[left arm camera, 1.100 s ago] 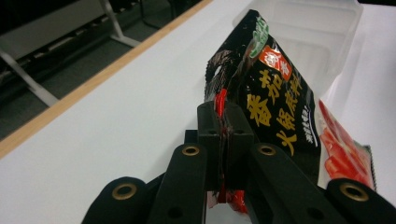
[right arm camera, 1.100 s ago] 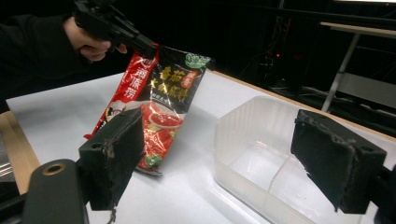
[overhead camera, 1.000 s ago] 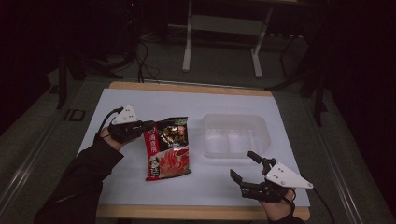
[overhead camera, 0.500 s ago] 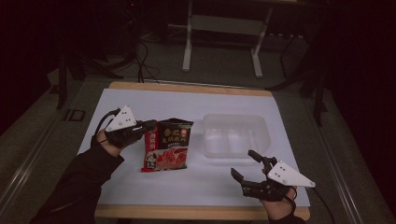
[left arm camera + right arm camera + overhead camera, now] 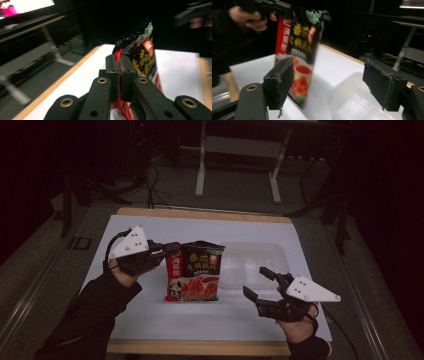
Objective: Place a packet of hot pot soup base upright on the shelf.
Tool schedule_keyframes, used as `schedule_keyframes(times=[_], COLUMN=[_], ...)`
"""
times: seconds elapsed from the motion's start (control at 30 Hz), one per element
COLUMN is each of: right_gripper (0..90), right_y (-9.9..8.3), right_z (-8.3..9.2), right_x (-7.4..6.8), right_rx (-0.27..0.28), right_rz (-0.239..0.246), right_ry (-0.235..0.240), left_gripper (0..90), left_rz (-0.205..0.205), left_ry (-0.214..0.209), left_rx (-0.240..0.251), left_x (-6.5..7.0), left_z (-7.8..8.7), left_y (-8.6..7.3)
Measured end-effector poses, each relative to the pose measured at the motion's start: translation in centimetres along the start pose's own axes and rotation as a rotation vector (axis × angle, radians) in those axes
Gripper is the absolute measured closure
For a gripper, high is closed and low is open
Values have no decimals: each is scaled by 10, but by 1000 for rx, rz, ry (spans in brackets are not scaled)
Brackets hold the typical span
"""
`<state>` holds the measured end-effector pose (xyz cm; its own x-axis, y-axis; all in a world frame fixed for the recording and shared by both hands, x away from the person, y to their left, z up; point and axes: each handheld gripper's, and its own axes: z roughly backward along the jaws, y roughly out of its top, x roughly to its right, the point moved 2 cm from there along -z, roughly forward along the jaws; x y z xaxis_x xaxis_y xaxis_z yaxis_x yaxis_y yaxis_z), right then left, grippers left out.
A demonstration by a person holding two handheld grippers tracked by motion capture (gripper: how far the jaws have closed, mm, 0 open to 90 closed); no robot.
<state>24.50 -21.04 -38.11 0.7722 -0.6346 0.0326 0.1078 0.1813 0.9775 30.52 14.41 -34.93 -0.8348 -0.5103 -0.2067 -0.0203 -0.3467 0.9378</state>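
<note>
Dark room around a white worktop point(image 5: 150, 320) with a wooden edge, metal table legs standing on the floor behind it

From above, a person's two forearms come in from the bottom, each hand holding a black two-jaw gripper topped by a grey three-cornered plate. The left gripper point(image 5: 170, 251) sits at the left side of the worktop, its jaws pressed together on the upper left edge of a snack packet point(image 5: 195, 272). The packet is black at the top with yellow lettering, has a red strip down its left side and a red food picture lower down. It hangs upright from that grip, above the middle of the worktop, just left of a clear plastic container point(image 5: 255, 262) that rests on the white surface.

In the left gripper view, the two black jaws stand tight against each other with the packet's point(image 5: 140, 55) red edge pinched between them, the bag rising beyond the tips.

The right gripper point(image 5: 257, 282) is near the front right of the worktop, apart from the packet and just in front of the container. Its jaws stand wide apart with nothing between them, though they have just been closing a little. In the right gripper view, the packet point(image 5: 302, 40) hangs past its left jaw, the container's point(image 5: 352, 100) clear rim lies between the jaws further off, and the left hand point(image 5: 249, 17) holds its gripper at the top left
</note>
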Motion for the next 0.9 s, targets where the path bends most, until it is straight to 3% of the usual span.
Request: schedule_keyframes(times=[0.1, 0.13, 0.17, 0.27, 0.37, 0.4, 0.43, 0.5, 0.6, 0.63, 0.67, 0.7, 0.73, 0.8, 0.9], right_gripper=[266, 342, 377, 380, 369, 382, 382, 448, 462, 501, 599, 643, 688, 732, 752], right_y=[13, 16, 19, 23, 27, 29, 29, 31, 32, 32, 33, 33, 33, 32, 31], right_z=[-12, -14, -17, -24, -35, -40, -40, -44, -44, -45, -46, -46, -46, -46, -46], right_x=[1, 1, 0, -1, 0, 1, 1, 1, 0, -1, -4, -4, -3, 2, 2], right_rx=[-3, -7, -13, -14, -6, 5, 5, -3, -9, -18, -30, -37, -49, -63, -90], right_rz=[2, 1, 2, 11, -20, -26, -26, -29, -19, -4, 34, 36, 30, -24, -59], right_ry=[27, 29, 45, 63, 90, 92, 92, 117, 121, 129, 144, 153, 152, 205, 209], left_gripper=[881, 881, 881, 882, 881, 881, 881, 881, 881, 881, 880, 880, 880, 879, 876], left_rz=[-18, -21, -34, -43, -44, -41, -51, -54, -53, -55, -55, -47, -46, -44, -51], left_ry=[-27, -49, -41, -57, -76, -99, -88, -105, -125, -135, -138, -143, -149, -156, -181], left_rx=[9, 11, 15, 21, 44, 51, 55, 60, 58, 54, 52, 50, 47, 39, 27], left_x=[7, 10, 13, 17, 23, 25, 27, 32, 34, 37, 37, 37, 37, 36, 35], left_z=[-3, -4, -6, -8, -11, -12, -13, -16, -17, -20, -21, -22, -22, -23, -24], left_y=[8, 11, 14, 17, 23, 24, 25, 27, 28, 27, 27, 26, 26, 24, 21])
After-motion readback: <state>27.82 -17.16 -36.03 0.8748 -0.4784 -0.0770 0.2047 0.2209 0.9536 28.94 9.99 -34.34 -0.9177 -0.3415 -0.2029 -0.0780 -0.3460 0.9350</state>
